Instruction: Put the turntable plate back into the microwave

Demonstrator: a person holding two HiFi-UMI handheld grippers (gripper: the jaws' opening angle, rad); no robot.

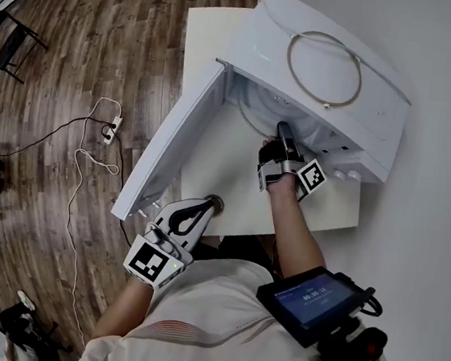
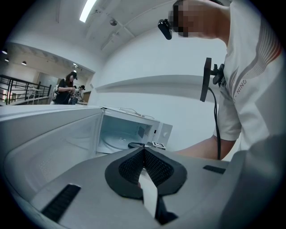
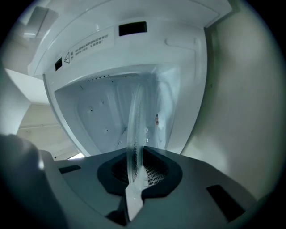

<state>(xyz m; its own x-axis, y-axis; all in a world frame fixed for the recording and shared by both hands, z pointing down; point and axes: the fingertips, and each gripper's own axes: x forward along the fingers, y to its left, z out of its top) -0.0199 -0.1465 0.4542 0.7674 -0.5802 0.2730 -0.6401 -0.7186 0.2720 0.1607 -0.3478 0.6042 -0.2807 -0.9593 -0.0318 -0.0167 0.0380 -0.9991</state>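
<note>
One turntable plate (image 3: 135,129), one microwave (image 1: 275,28), two hand-held grippers (image 1: 213,204) (image 1: 282,129).

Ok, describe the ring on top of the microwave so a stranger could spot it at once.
Find the white microwave, door open, on the white table. On its flat top lies a thin pale ring, just an open hoop. It is the only loose thing up there, unlike the clear glass plate the right gripper holds in the oven's opening.

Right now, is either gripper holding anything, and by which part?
The right gripper clamps the plate by its near rim, inside the microwave. The left gripper is shut on nothing.
</note>
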